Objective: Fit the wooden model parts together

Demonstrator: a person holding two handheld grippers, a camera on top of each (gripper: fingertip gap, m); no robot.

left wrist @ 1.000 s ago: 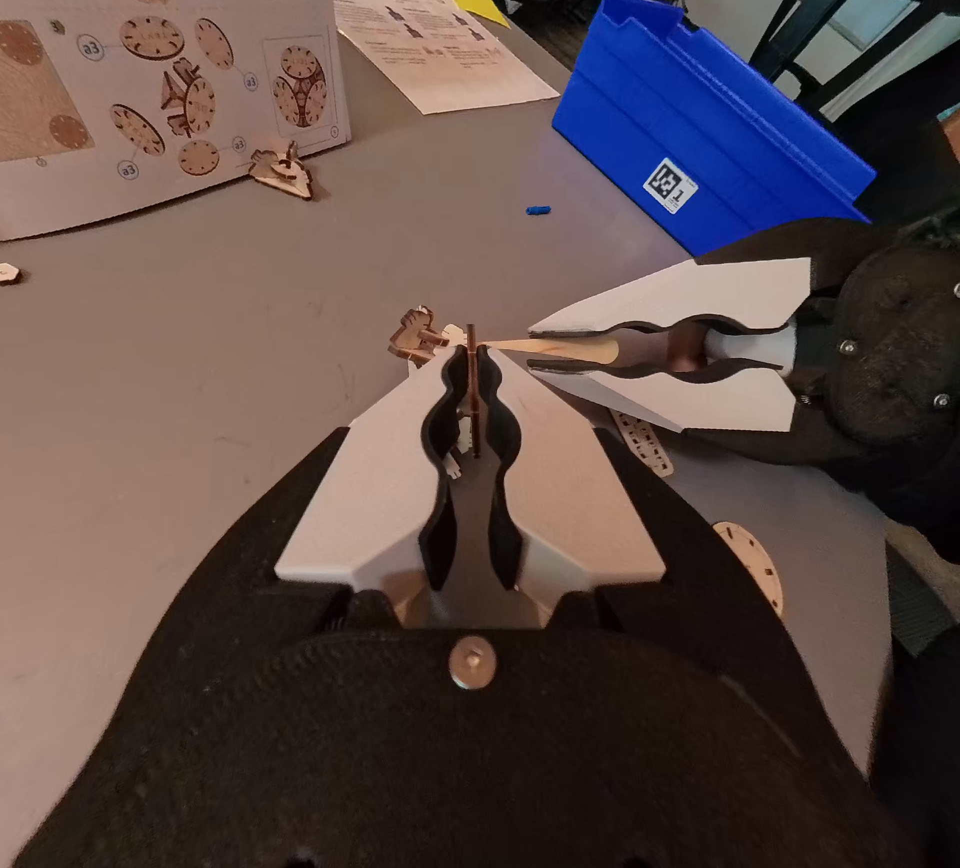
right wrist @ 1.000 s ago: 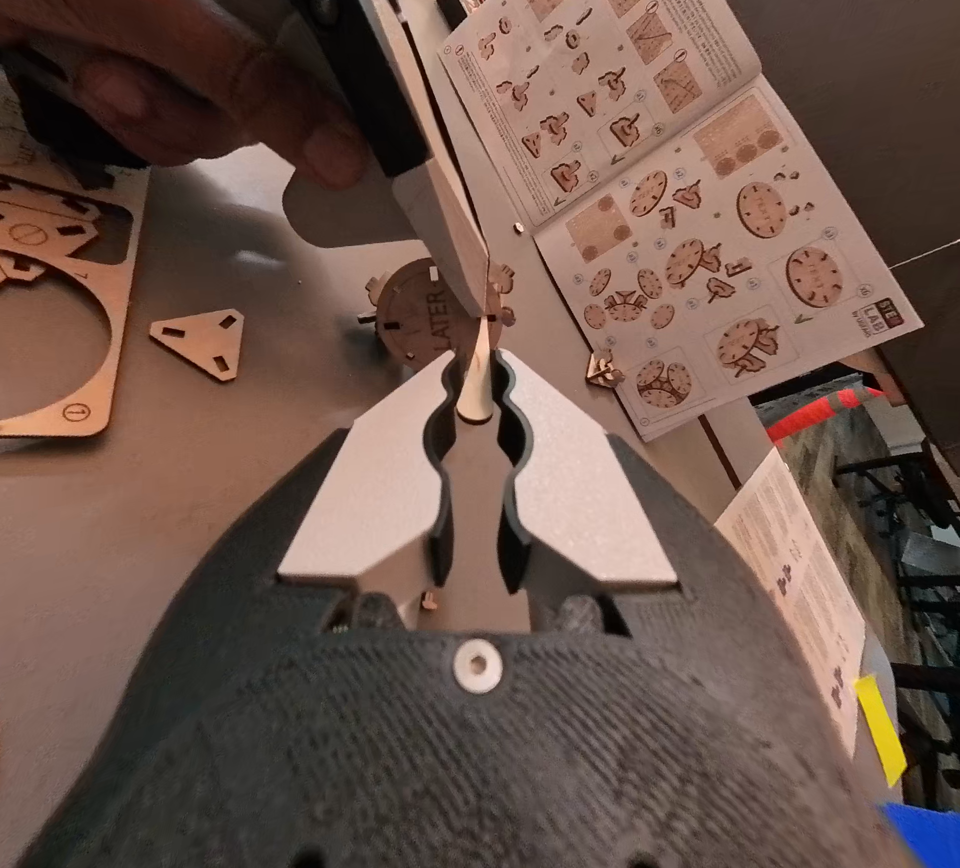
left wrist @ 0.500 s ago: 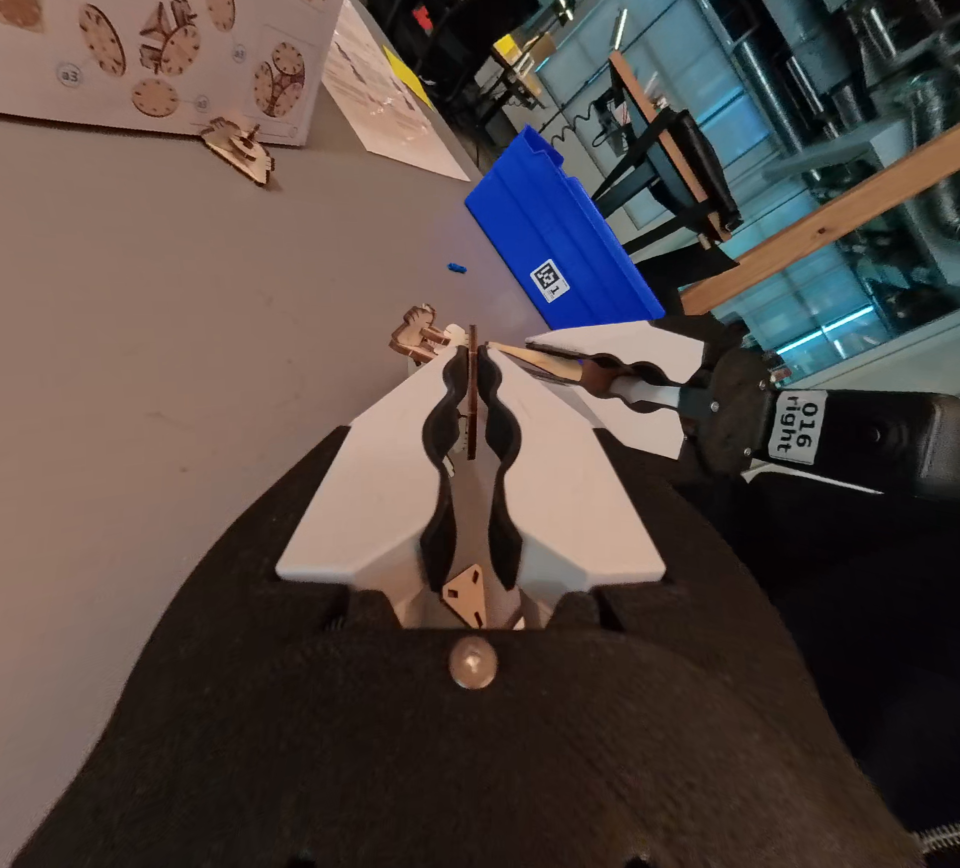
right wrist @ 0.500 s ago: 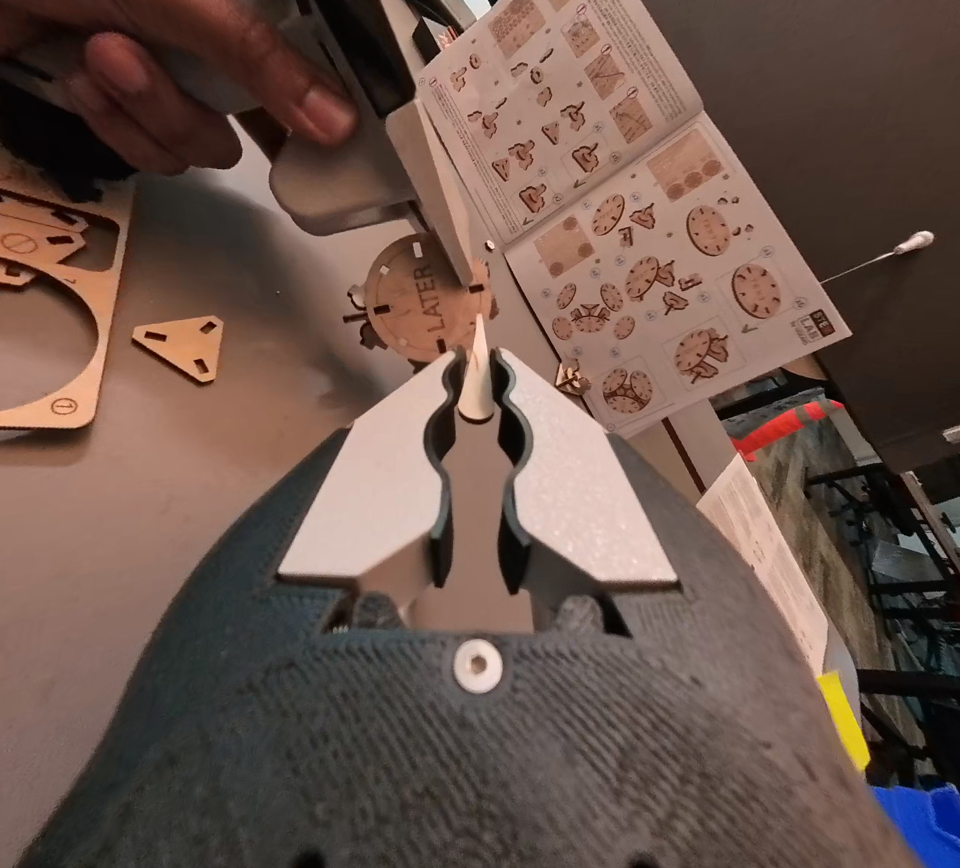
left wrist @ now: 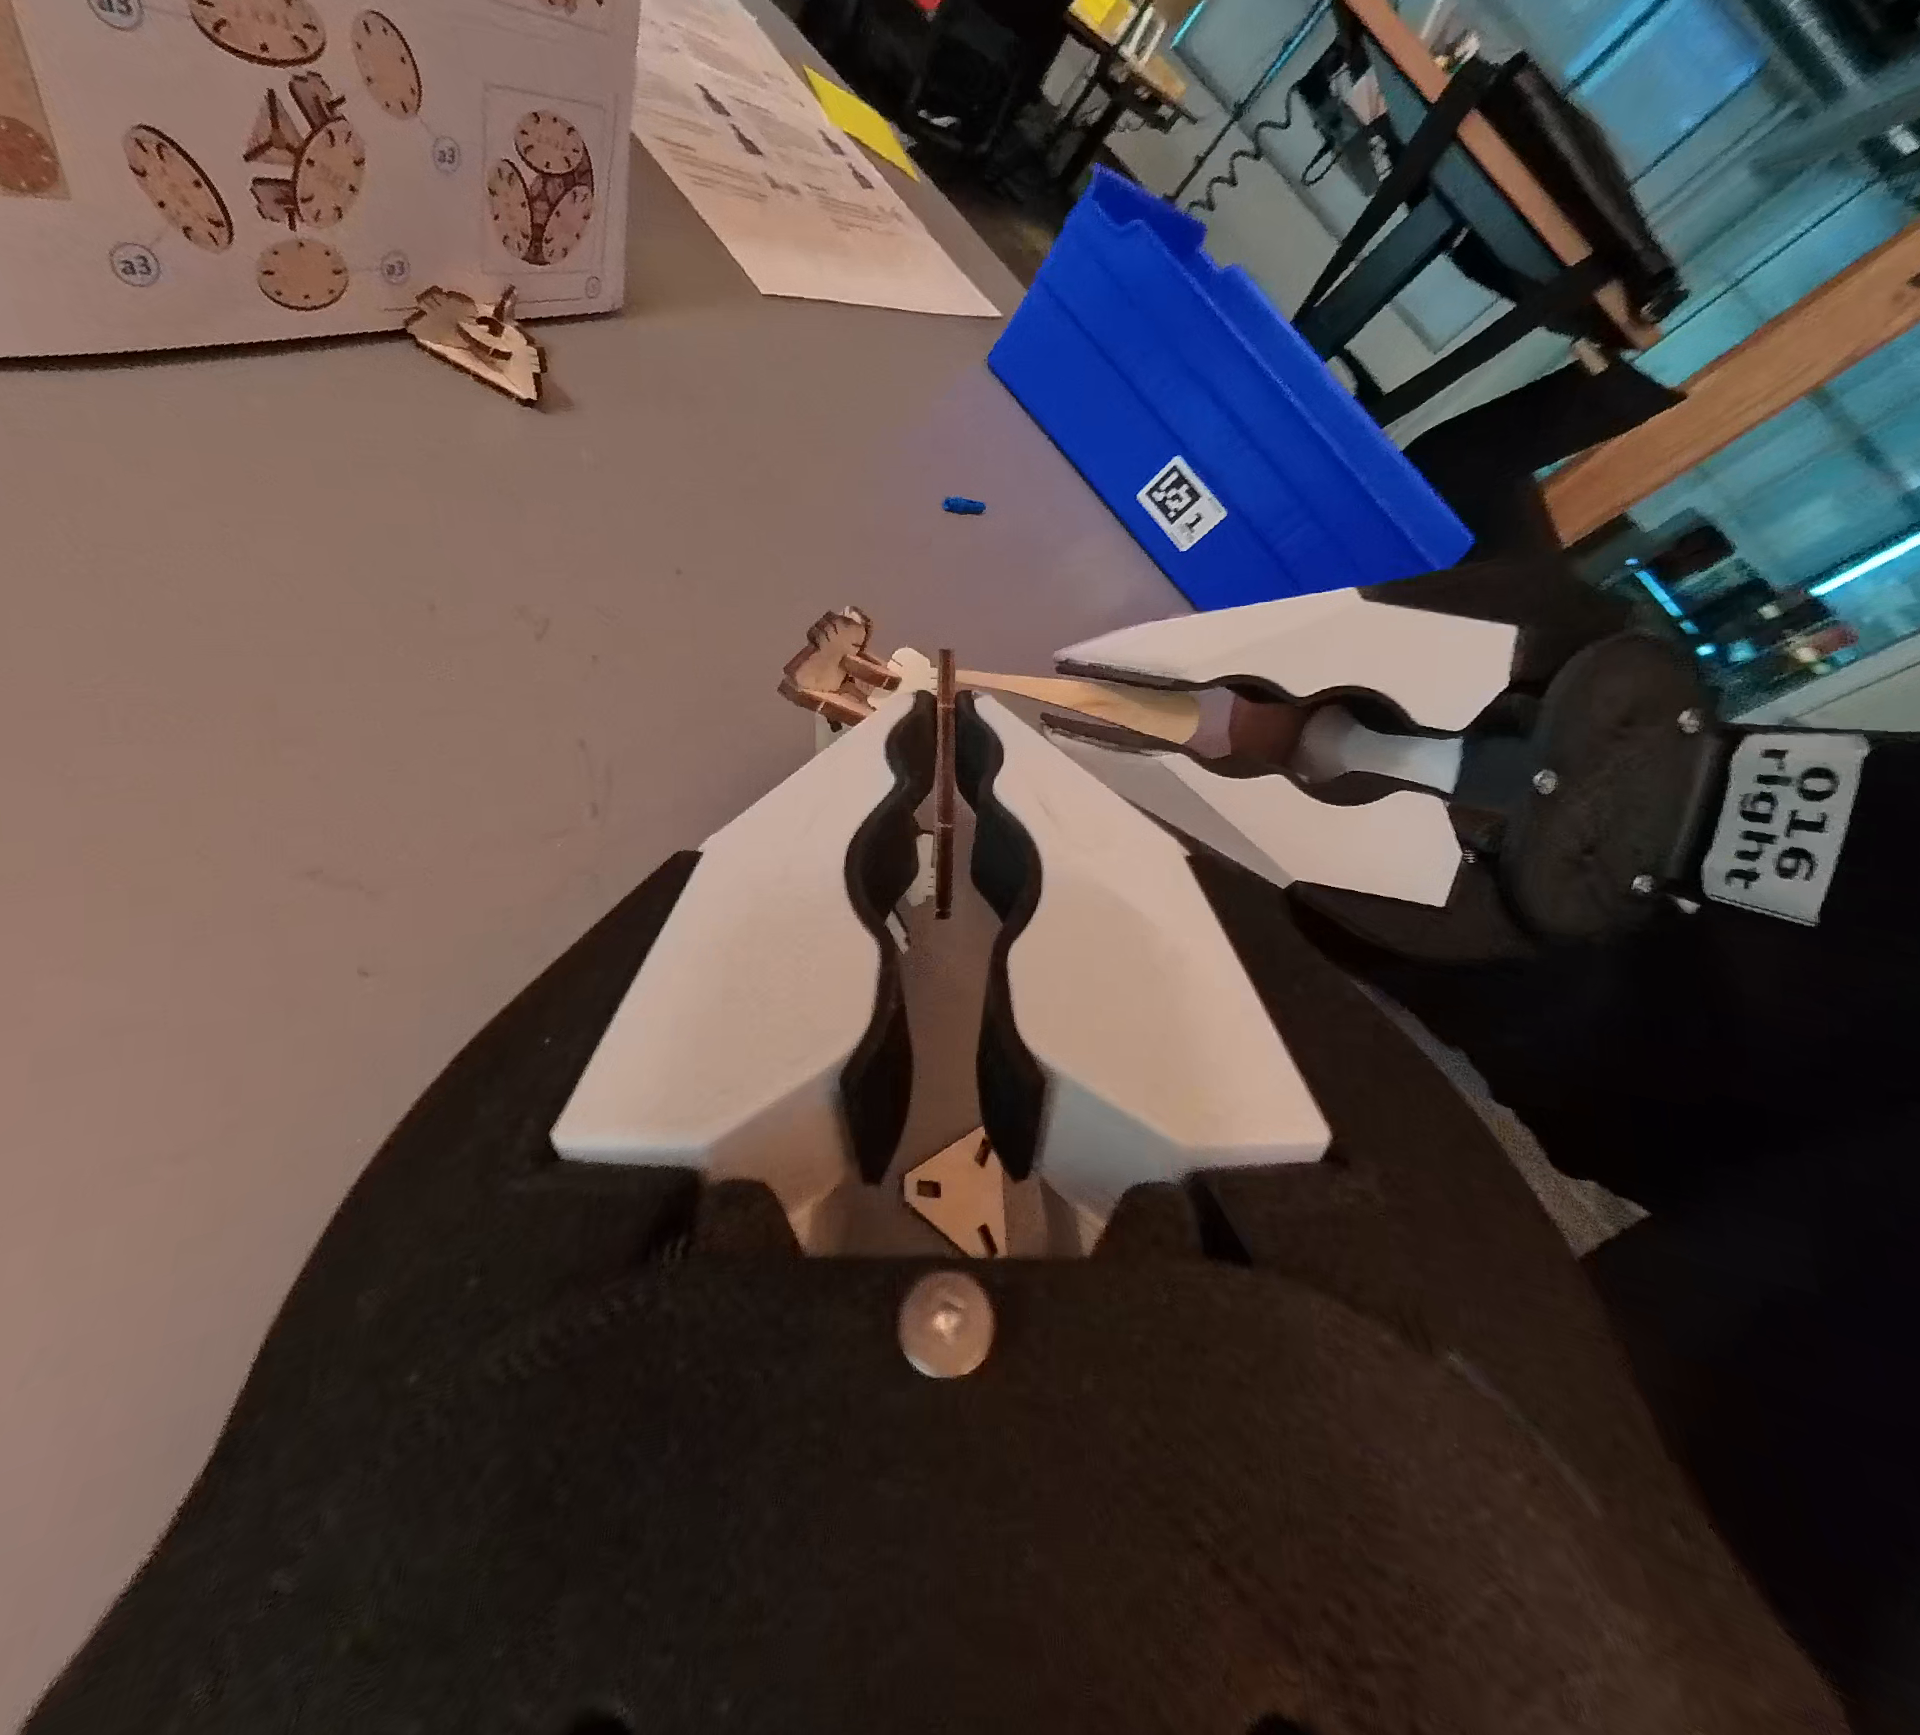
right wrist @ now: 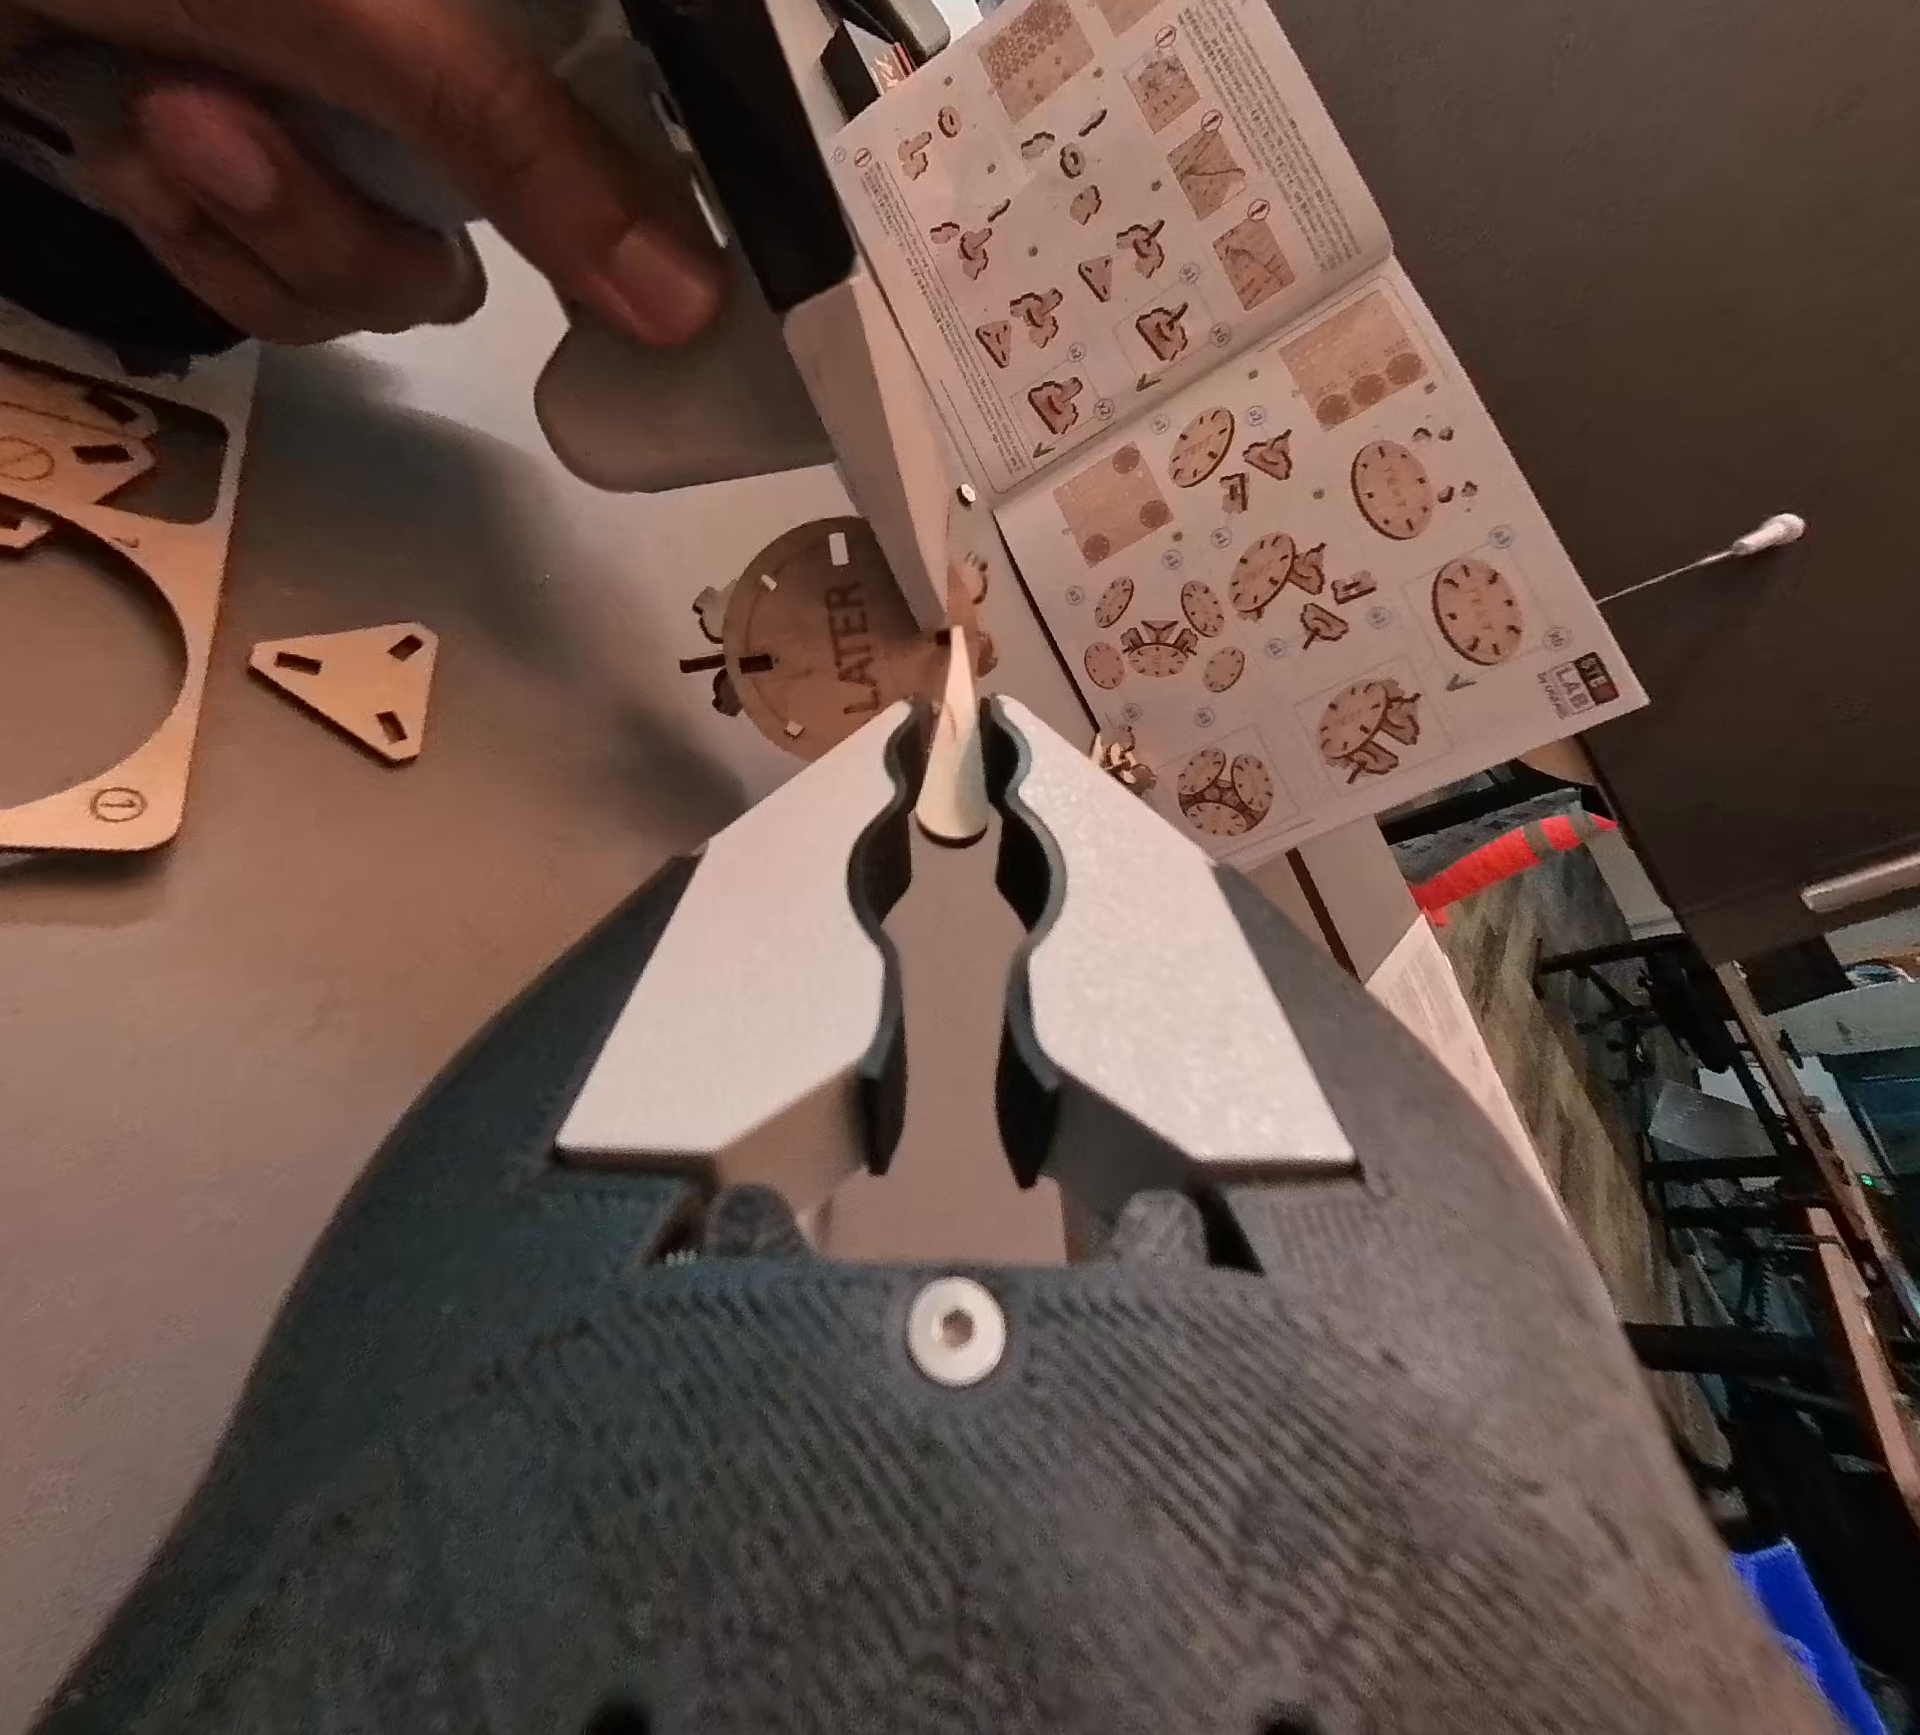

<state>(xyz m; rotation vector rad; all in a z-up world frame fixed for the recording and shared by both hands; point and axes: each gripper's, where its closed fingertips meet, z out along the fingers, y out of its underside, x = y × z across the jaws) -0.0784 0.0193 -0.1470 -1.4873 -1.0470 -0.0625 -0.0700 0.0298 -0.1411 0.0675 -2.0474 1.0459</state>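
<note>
We see left gripper point(left wrist: 943, 709) jaws clamped on a thin round plywood disc point(right wrist: 821, 636), edge-on; right gripper point(right wrist: 958, 717) jaws pinch a tapered pale wooden peg point(right wrist: 956, 750), tip at the disc.

Wooden triangle point(right wrist: 348, 688) lies left of disc point(right wrist: 821, 636).

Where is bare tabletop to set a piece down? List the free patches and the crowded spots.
Free: the grey table between the instruction booklet, the small wooden assembly and the left hand-held gripper; also the stretch around the tiny blue bit, before the blue bin. Crowded: near the cutout sheet, triangle piece and wooden disc.
</note>
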